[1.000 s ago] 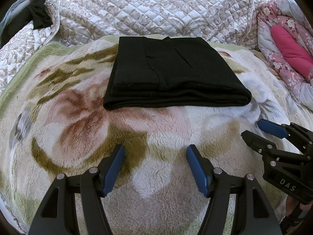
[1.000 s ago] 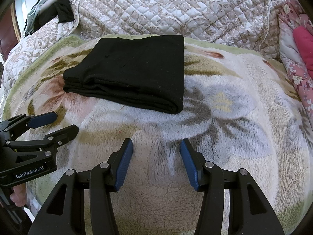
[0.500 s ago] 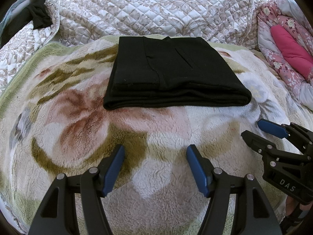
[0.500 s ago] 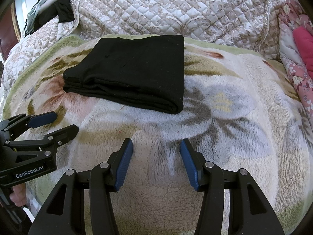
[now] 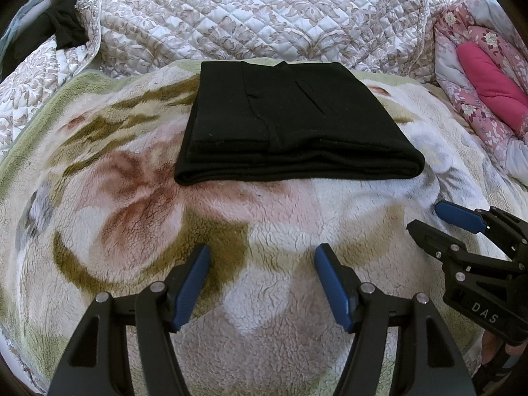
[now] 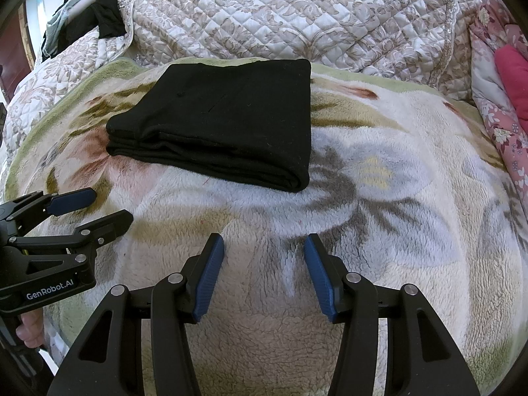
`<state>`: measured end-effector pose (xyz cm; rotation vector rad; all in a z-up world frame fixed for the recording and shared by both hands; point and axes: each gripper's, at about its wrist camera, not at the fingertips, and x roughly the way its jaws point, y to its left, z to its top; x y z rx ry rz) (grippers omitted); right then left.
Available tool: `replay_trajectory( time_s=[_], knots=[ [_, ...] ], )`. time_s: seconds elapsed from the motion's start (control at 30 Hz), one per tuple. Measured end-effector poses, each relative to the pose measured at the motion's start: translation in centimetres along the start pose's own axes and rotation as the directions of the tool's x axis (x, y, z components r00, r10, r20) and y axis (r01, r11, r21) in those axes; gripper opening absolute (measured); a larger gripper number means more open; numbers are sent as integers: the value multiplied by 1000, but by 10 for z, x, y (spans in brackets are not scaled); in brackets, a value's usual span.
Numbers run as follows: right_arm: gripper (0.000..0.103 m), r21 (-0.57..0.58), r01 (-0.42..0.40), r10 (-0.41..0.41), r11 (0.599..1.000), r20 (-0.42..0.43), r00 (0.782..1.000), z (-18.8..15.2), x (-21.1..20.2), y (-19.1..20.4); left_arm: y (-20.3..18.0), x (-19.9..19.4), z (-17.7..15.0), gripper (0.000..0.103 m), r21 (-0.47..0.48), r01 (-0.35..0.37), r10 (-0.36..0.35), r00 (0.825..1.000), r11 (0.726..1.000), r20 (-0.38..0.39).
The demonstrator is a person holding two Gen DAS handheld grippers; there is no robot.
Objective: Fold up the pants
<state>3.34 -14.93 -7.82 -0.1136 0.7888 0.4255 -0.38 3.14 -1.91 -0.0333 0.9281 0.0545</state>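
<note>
The black pants (image 5: 290,122) lie folded into a neat flat rectangle on a fleece blanket (image 5: 132,217) printed with big flowers, toward its far edge, with the stacked layers showing along the near side. No tong touches them; both sit well back on the near part of the blanket.

The left gripper (image 5: 262,264) has its 2 blue-padded fingers (image 5: 193,283) spread wide with only bare fleece between them, so it is released and holds nothing. The right gripper (image 6: 264,250) is the same: its fingers (image 6: 209,275) are parted over the blanket and grasp nothing. In the left view the right gripper shows at the right edge, and in the right view the left gripper shows at the left edge, each beside the other and apart.

Behind the pants a quilted cover (image 5: 264,16) with a pale leaf pattern rises up. A pink flowered quilt (image 5: 478,76) is bunched at the right, and some dark clothing (image 6: 105,16) lies at the far left
</note>
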Motion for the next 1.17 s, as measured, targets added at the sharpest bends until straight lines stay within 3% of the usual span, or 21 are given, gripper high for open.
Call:
replay_trajectory(
  time_s=[1.17],
  knots=[
    [52, 0, 3, -3, 1000, 2, 1000, 0, 0, 2, 3, 0, -2, 69, -6, -4, 4, 1000, 1000, 9]
  ],
)
